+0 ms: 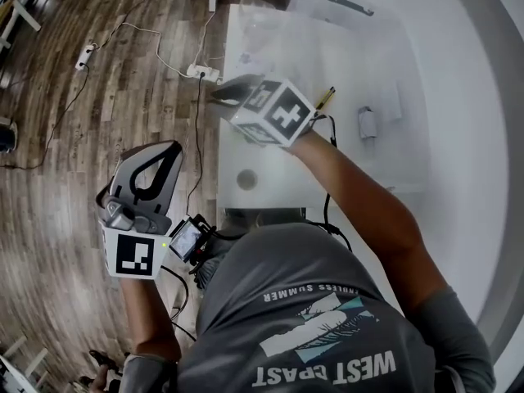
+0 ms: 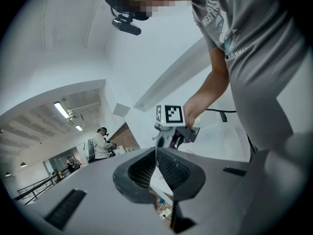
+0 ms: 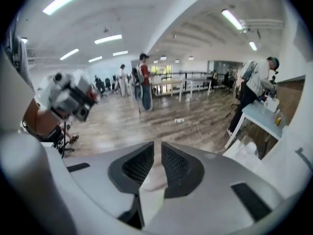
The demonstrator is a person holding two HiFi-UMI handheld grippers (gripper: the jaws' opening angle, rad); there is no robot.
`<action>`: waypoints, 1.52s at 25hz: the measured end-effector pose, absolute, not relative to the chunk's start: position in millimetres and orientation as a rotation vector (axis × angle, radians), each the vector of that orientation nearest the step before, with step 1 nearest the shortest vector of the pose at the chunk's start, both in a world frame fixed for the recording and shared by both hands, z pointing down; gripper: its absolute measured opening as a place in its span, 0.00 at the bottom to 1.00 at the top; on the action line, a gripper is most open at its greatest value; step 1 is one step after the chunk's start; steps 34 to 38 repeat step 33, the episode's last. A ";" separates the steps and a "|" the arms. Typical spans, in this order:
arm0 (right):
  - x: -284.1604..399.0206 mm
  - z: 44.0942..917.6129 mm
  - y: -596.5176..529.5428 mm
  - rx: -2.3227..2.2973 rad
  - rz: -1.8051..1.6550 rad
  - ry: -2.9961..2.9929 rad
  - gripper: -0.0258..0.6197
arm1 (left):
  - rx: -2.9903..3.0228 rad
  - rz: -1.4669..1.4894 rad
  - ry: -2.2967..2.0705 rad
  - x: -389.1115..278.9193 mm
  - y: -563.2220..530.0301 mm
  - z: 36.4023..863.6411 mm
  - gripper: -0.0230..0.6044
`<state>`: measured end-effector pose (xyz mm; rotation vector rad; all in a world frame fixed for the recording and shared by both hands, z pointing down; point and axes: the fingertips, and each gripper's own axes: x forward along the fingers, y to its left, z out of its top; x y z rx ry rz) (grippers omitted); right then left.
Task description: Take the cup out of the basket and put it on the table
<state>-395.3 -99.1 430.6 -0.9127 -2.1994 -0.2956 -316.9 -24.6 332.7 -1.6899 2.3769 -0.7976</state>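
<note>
While our right gripper point(image 1: 223, 94) hangs over the white table point(image 1: 266, 160), jaws slightly parted and empty, our left gripper point(image 1: 164, 150) idles beside it, closed on nothing. We judge it kept clear of the work.

The table's point(image 1: 270, 170) near stretch is lying open around a small round thing point(image 1: 247, 178), possibly a cup; clear plastic clutter point(image 1: 327, 23) is crowding the far end behind the right gripper point(image 1: 223, 97).
</note>
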 end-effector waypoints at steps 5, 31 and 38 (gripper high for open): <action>-356.4 305.2 -79.7 -1.068 -0.376 -2.582 0.06 | -1.724 -0.783 2.319 -307.7 -29.9 323.4 0.08; -150.9 306.3 -151.1 -0.804 -0.463 -2.811 0.06 | -1.940 -0.941 2.056 -196.4 -126.8 327.6 0.08; -136.5 315.6 -156.7 -0.809 -0.419 -2.816 0.06 | -1.951 -1.015 2.054 -180.9 -127.0 342.9 0.08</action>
